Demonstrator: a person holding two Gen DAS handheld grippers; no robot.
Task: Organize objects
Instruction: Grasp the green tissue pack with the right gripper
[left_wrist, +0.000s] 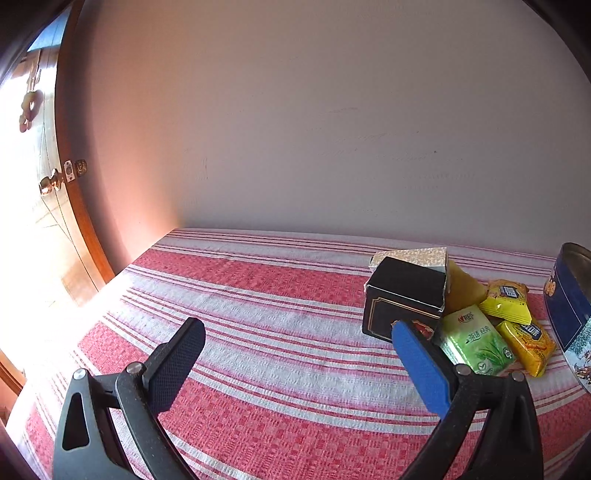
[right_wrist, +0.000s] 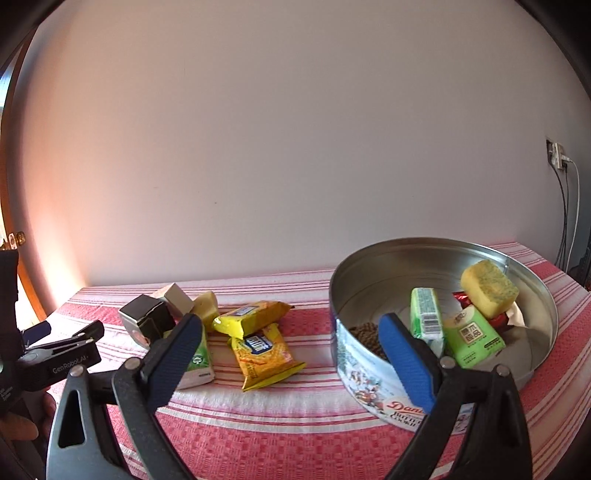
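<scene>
Half the green pkt (right_wrist: 197, 356) behind right claw (right_wrist: 290, 347) finger.

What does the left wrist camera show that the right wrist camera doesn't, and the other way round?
Only the left wrist view shows the brass door knob and the sunlit door.

Only the right wrist view shows inside the cookie tin: a yellow sponge, two green packs and a red wrapper, plus the wall socket.

Both show the striped cloth, the black box, the green tissue pack and two yellow snack packs lying outside the tin.
</scene>
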